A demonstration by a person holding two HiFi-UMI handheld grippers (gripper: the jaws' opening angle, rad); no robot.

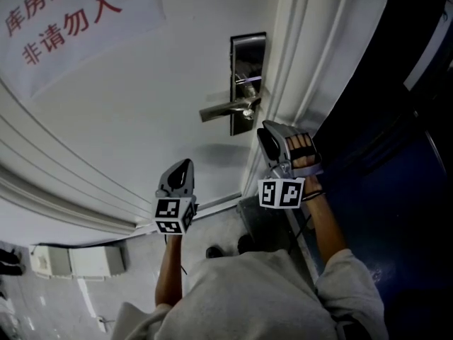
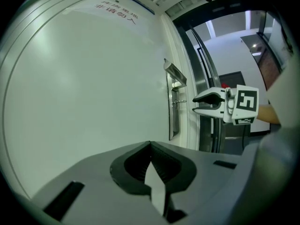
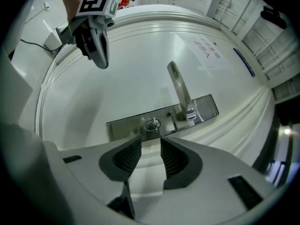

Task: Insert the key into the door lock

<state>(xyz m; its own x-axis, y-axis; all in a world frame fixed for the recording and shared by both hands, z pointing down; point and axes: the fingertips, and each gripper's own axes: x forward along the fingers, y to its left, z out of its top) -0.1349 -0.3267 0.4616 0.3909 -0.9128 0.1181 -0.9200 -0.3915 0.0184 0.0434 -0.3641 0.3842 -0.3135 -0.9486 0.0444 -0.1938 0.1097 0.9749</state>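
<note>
A metal lock plate (image 3: 161,117) with a lever handle (image 3: 178,86) sits on the white door (image 1: 141,98). A key (image 3: 152,124) stands in the cylinder below the handle and juts out of the plate (image 2: 172,121) as a thin key (image 2: 183,101). My right gripper (image 3: 150,142) is open a short way back from the key, with nothing between its pads. In the head view the right gripper (image 1: 267,134) is beside the plate's lower end (image 1: 239,127). My left gripper (image 1: 182,167) hangs lower left, clear of the lock, tips together and empty.
The moulded door frame (image 1: 297,62) runs right of the lock, with a dark opening (image 1: 396,119) beyond it. A paper sign (image 1: 64,20) is stuck on the door at upper left. The person's feet (image 1: 226,250) and floor lie below.
</note>
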